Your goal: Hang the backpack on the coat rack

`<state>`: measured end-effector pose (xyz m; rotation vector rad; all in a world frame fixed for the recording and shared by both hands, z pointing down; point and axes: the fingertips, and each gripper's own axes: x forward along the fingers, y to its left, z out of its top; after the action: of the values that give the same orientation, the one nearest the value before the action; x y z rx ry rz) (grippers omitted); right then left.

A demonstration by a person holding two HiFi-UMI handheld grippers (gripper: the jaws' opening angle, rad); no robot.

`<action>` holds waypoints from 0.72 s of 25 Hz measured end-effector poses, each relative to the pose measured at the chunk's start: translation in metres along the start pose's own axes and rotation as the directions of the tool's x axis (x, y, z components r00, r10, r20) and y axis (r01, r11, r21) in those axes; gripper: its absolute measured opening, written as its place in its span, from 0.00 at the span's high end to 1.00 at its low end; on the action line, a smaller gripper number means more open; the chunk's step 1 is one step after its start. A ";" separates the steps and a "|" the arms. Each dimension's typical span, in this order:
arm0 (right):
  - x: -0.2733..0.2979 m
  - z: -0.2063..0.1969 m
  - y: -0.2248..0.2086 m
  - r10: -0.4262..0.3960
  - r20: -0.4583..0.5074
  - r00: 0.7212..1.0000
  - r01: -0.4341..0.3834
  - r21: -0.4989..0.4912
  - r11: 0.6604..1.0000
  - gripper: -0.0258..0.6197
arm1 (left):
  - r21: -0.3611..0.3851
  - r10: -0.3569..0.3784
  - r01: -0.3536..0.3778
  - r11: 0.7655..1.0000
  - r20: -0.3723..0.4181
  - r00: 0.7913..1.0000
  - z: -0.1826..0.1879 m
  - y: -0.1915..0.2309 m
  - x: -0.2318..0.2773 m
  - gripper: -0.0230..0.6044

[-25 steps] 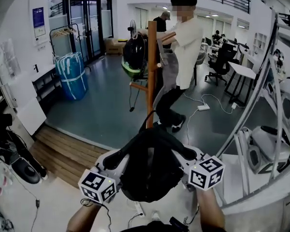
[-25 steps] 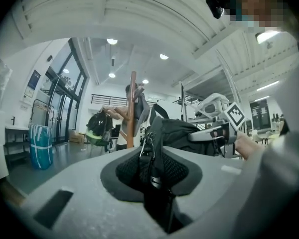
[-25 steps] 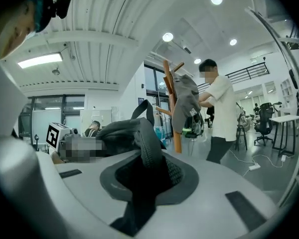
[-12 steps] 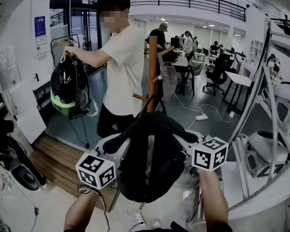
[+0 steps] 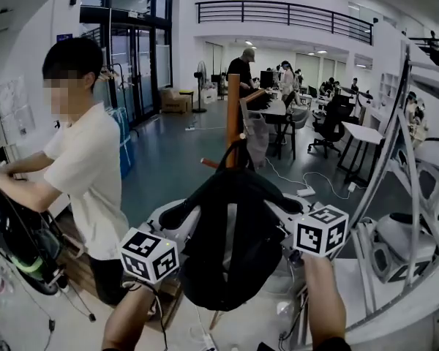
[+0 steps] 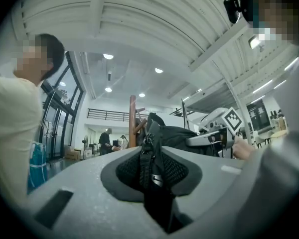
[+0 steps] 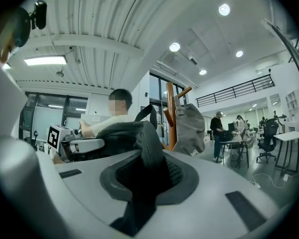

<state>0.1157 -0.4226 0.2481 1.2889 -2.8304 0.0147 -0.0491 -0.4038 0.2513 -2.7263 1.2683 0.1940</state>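
A black backpack (image 5: 227, 251) hangs between my two grippers, raised in front of me. My left gripper (image 5: 177, 221) is shut on its left shoulder strap (image 6: 150, 158). My right gripper (image 5: 285, 212) is shut on the right shoulder strap (image 7: 150, 151). The backpack's top loop (image 5: 230, 156) stands up just before the wooden coat rack (image 5: 233, 115), which rises straight ahead behind the bag. A grey bag (image 5: 257, 134) hangs on one of the rack's pegs. The rack also shows in the left gripper view as the coat rack (image 6: 133, 119) and in the right gripper view as the coat rack (image 7: 170, 114), beside the grey bag (image 7: 189, 123).
A person in a white T-shirt (image 5: 84, 174) stands close at my left, holding a black and green bag (image 5: 18, 243). Office desks and chairs (image 5: 336, 115) fill the back right. A white frame (image 5: 384, 167) slants up at my right. Cables (image 5: 300, 189) lie on the floor beyond the rack.
Both grippers have lifted the backpack higher toward the rack. The person in the white T-shirt took the black and green bag off the rack and walked with it to the left.
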 end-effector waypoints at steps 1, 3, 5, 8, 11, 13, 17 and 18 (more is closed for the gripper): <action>0.000 0.002 -0.002 0.005 0.001 1.000 -0.005 0.000 1.000 0.88 | 0.005 -0.001 0.001 1.000 0.002 1.000 0.002 0.000 0.002 0.82; -0.001 0.005 -0.003 0.021 0.002 1.000 -0.021 0.003 1.000 0.88 | 0.015 -0.003 0.003 1.000 0.004 1.000 0.007 -0.002 0.003 0.83; -0.003 0.009 -0.002 0.042 0.002 0.999 -0.042 0.004 0.999 0.87 | 0.026 -0.002 0.001 1.000 0.004 1.000 0.012 -0.003 0.003 0.82; -0.002 0.016 -0.004 0.057 0.002 0.998 -0.057 0.003 0.998 0.87 | 0.043 0.001 -0.001 0.999 0.004 1.000 0.019 -0.003 0.007 0.83; -0.001 0.021 -0.007 0.074 0.002 0.997 -0.074 0.014 0.997 0.87 | 0.048 -0.004 0.004 0.999 -0.001 1.000 0.024 -0.003 0.011 0.83; -0.002 0.025 -0.009 0.092 -0.002 0.996 -0.092 0.026 0.995 0.87 | 0.052 -0.010 0.010 0.999 -0.004 1.000 0.028 -0.003 0.013 0.83; 0.001 0.033 -0.016 0.121 -0.012 0.993 -0.120 0.056 0.991 0.87 | 0.062 -0.023 0.024 0.998 -0.017 1.000 0.036 -0.001 0.020 0.83; 0.002 0.034 -0.018 0.125 -0.015 0.992 -0.124 0.065 0.990 0.87 | 0.062 -0.026 0.027 0.998 -0.020 0.999 0.036 0.000 0.023 0.83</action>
<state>0.1273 -0.4370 0.2144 1.1143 -2.9115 0.1216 -0.0366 -0.4148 0.2118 -2.6975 1.2213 0.1237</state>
